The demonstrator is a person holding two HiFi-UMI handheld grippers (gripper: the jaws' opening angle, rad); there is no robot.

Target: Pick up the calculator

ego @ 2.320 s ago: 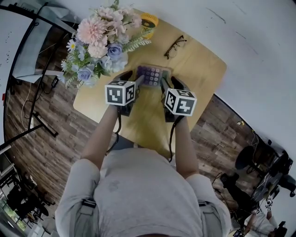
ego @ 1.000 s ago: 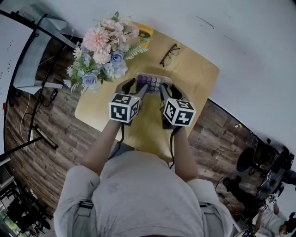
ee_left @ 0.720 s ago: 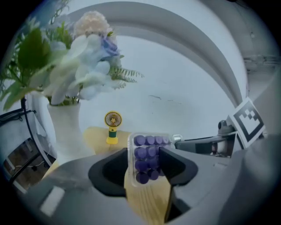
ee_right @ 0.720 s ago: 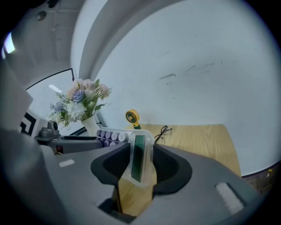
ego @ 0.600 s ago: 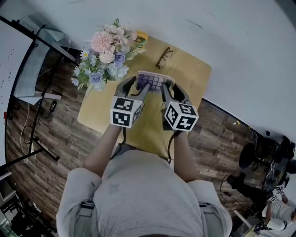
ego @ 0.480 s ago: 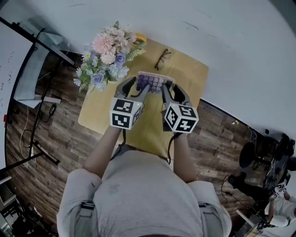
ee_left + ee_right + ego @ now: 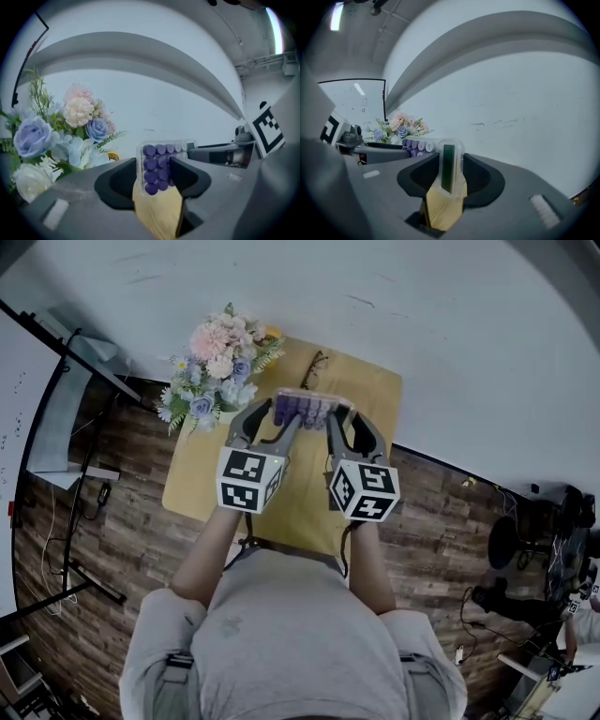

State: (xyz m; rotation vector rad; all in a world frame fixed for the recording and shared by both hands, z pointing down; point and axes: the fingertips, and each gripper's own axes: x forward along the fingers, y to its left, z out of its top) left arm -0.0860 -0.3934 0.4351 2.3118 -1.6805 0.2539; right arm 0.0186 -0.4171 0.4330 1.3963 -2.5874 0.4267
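Note:
The calculator [image 7: 302, 409], clear-cased with purple round keys, hangs in the air above the wooden table [image 7: 281, 493], held flat between both grippers. My left gripper [image 7: 278, 412] is shut on its keypad end; in the left gripper view the purple keys of the calculator [image 7: 158, 164] sit between the left gripper's [image 7: 153, 172] dark pads. My right gripper [image 7: 342, 414] is shut on the other end. In the right gripper view the calculator's [image 7: 449, 164] green display strip stands edge-on between the right gripper's [image 7: 449, 176] pads.
A bouquet of pink, white and blue flowers [image 7: 220, 367] stands at the table's far left corner, with a yellow round object [image 7: 272, 333] behind it. A pair of glasses [image 7: 314, 360] lies at the table's far edge. A white wall is beyond, wood floor all round.
Both grippers have risen together with the calculator between them. It has left the tabletop, and the table now looks smaller and farther below.

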